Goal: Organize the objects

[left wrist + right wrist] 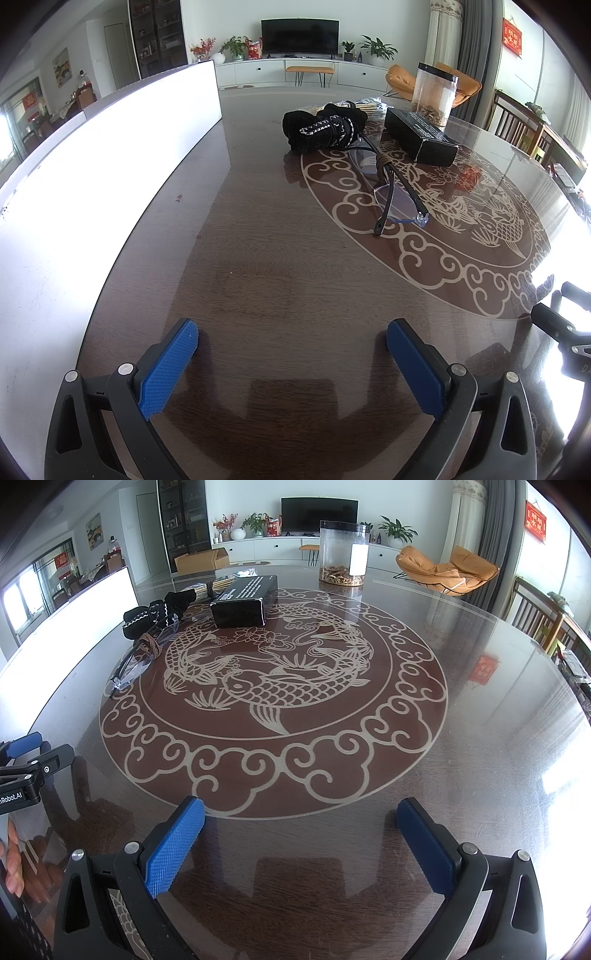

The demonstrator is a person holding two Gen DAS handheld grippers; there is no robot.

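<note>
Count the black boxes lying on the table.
1. The black box lies on the table between the black glove and the clear jar; others may be hidden.

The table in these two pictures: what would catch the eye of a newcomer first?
First comes the large round fish and cloud pattern in the middle of the glossy table. Next is the cluster at its far left edge: a black box, a black glove and clear glasses, with a clear jar standing farther back. A bright white box stands along the left side.
</note>
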